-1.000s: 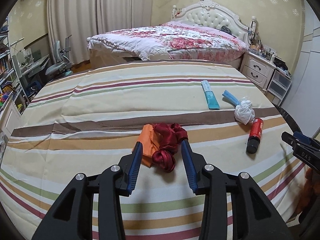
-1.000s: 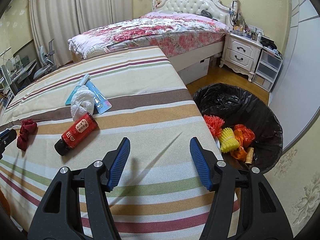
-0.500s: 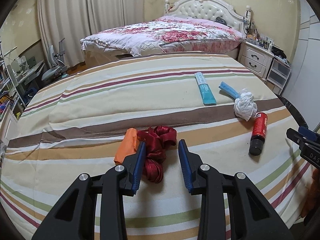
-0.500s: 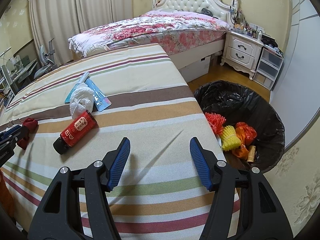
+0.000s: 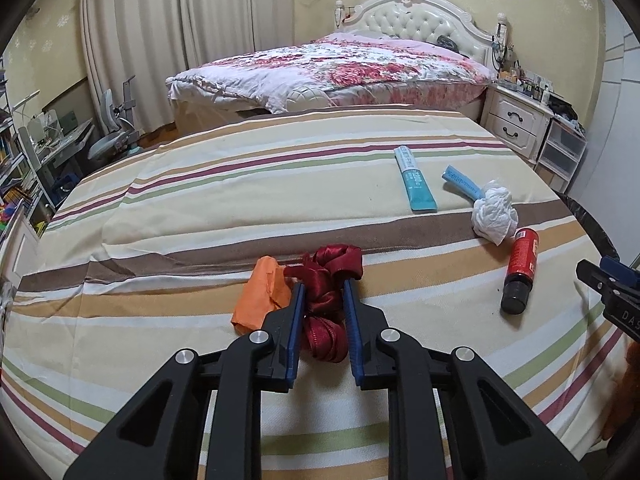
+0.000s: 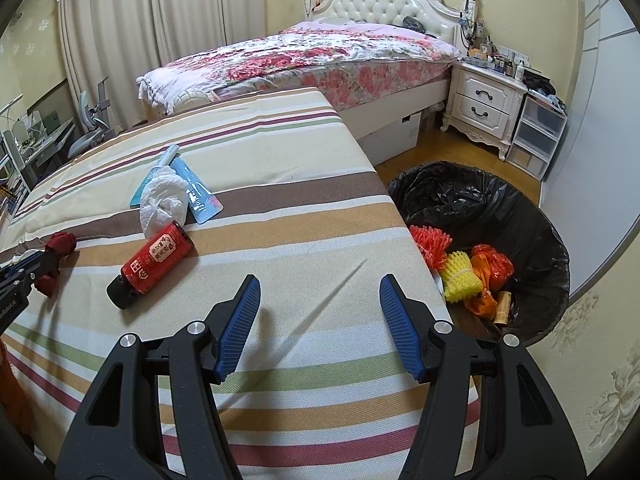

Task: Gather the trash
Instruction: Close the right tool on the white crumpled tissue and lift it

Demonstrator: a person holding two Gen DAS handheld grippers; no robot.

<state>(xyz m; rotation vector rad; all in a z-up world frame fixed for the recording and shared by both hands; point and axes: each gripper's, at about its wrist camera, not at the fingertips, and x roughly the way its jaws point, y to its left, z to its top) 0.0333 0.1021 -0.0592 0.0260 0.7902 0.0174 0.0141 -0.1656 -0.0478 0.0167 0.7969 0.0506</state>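
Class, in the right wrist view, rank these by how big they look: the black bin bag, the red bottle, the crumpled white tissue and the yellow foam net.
1. black bin bag
2. red bottle
3. crumpled white tissue, close to the bottle but farther from the camera, so unsure
4. yellow foam net

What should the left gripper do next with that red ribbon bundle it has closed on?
Probably lift it straight up a little. The left gripper has both pads pressed against the red ribbon bundle, which lies on the striped cloth touching the orange scrap. A small lift would show whether the scrap comes along, before carrying toward the black-lined bin.
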